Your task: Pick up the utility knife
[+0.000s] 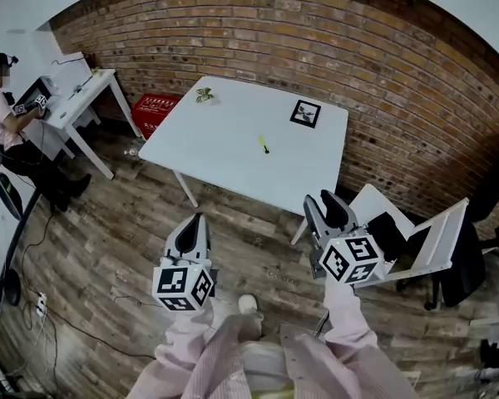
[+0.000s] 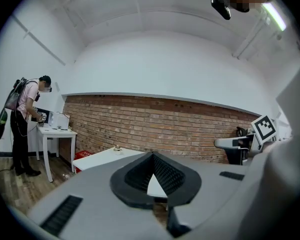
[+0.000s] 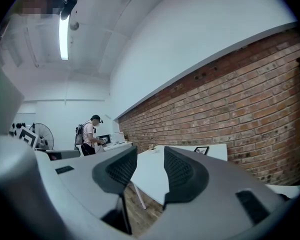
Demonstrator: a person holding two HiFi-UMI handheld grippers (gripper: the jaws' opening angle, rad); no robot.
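The utility knife point(image 1: 264, 145) is a small yellow object lying near the middle of the white table point(image 1: 224, 152). Both grippers hang over the wooden floor on the near side of the table, well short of the knife. My left gripper point(image 1: 198, 218) has its jaws closed tip to tip with nothing in them, which the left gripper view point(image 2: 151, 155) confirms. My right gripper point(image 1: 323, 203) is open and empty, with a clear gap between its black pads point(image 3: 180, 171). I cannot make out the knife in either gripper view.
On the table are a square marker tag point(image 1: 305, 113) and a small plant point(image 1: 205, 96). A white chair point(image 1: 420, 239) and a black office chair point(image 1: 482, 252) stand at the right. A red crate point(image 1: 156, 109) and a person point(image 1: 0, 110) at a white desk point(image 1: 79, 98) are at the left.
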